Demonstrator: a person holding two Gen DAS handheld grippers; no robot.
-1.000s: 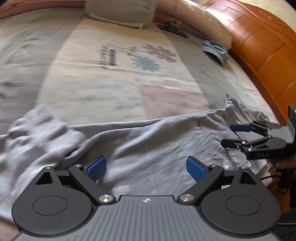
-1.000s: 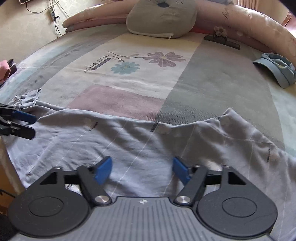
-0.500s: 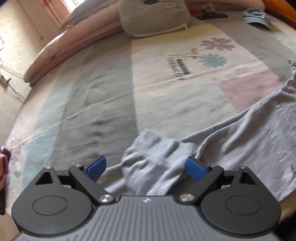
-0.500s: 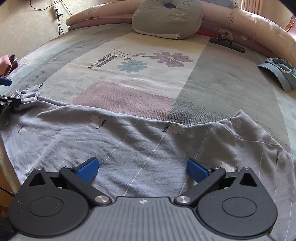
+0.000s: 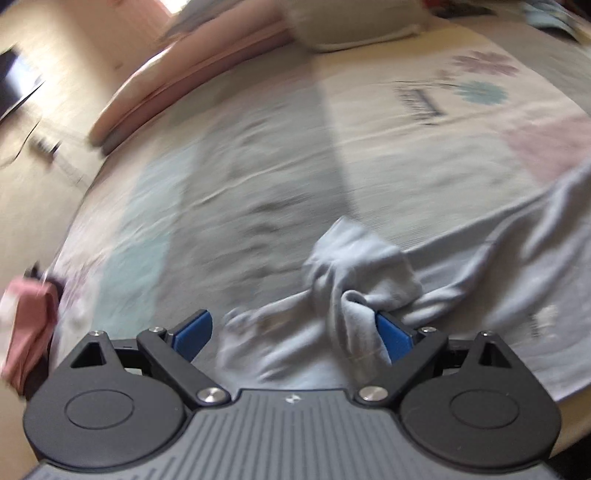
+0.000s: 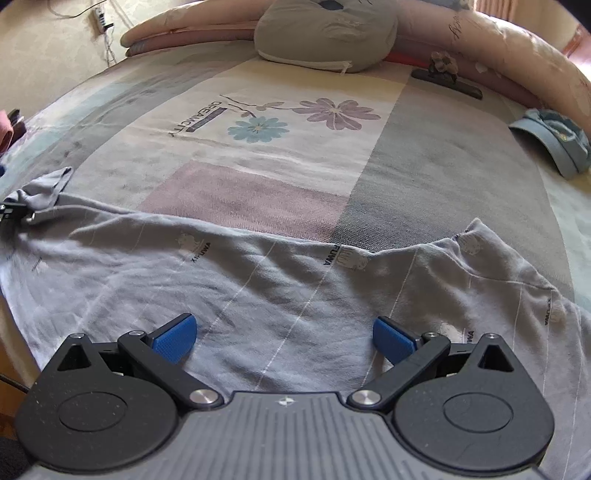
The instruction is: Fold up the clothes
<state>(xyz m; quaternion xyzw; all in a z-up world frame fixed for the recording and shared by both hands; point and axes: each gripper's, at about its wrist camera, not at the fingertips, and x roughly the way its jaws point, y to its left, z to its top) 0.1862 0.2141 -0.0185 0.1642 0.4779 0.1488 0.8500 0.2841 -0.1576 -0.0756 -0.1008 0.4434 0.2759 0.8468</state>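
A pale grey-blue long-sleeved shirt (image 6: 258,288) with thin white stripes lies spread across the near side of the bed. My right gripper (image 6: 283,339) hovers over its middle, open wide, with nothing pinched between the blue pads. In the blurred left wrist view, the shirt's crumpled sleeve (image 5: 354,258) is bunched up at the bed's left edge. My left gripper (image 5: 291,336) is open around that bunch, and a fold of cloth rests against its right pad (image 5: 393,338). In the right wrist view a dark tip of the left gripper (image 6: 11,216) shows at the sleeve end.
The bed sheet (image 6: 258,184) has colour blocks and printed flowers. A grey pillow (image 6: 325,33) and a rolled pink quilt (image 6: 517,55) lie at the far side, a blue cap (image 6: 554,144) at the right. A pink cloth (image 5: 26,332) hangs by the bed's left edge.
The left gripper has swung left from the shirt's body to the crumpled sleeve, which now lies between its pads. The right gripper's jaws have widened; it has stayed in place.
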